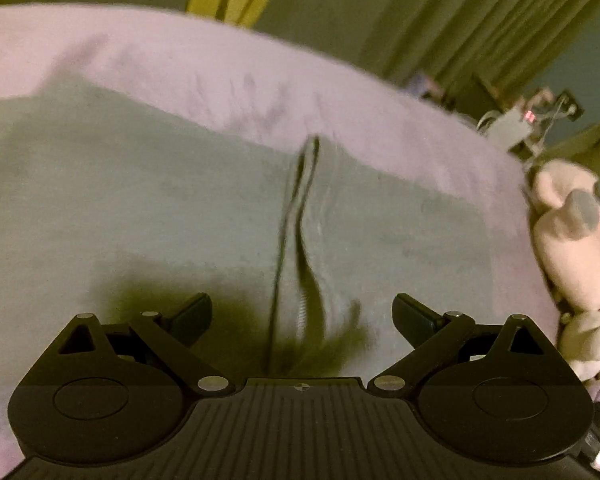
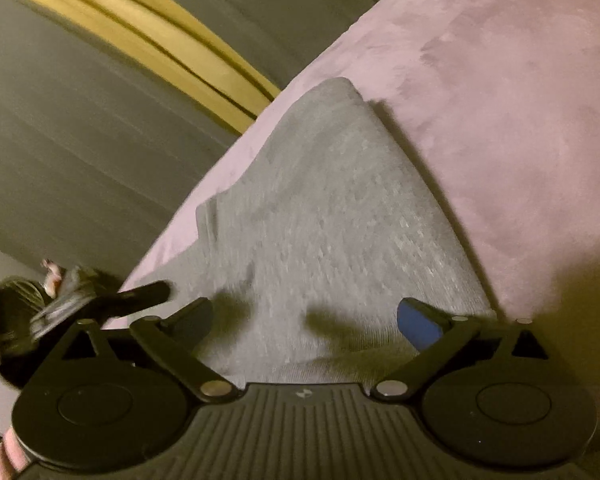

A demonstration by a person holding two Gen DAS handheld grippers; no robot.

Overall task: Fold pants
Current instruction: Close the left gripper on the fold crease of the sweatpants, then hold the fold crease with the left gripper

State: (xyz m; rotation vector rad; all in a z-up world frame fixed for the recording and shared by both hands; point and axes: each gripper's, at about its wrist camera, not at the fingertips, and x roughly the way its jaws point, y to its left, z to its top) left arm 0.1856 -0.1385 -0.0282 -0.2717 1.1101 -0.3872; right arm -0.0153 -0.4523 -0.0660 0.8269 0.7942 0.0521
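Ahead of your jaws: grey knit pants [image 1: 180, 200] on pink suede bedspread [image 1: 180, 52]; your left gripper [image 1: 302, 316] and right gripper [image 2: 304, 320] hover, both released.

Pink blanket [image 1: 220, 68] before grey curtains [image 1: 480, 20], a yellow drape [image 2: 148, 36] between

Bed [image 1: 340, 92]: wide soft surface under a pale pink-lilac cover with a suede-like nap (brushed streaks show darker in both wrist views); its far edge curves against dim curtains.

Pants [image 1: 160, 200]: grey knit, lying flat directly on the cover. In the left wrist view a dark seam or opening runs down the middle of the fabric. In the right wrist view the pants [image 2: 320, 220] taper to a rounded end near the bed [image 2: 500, 80] edge.
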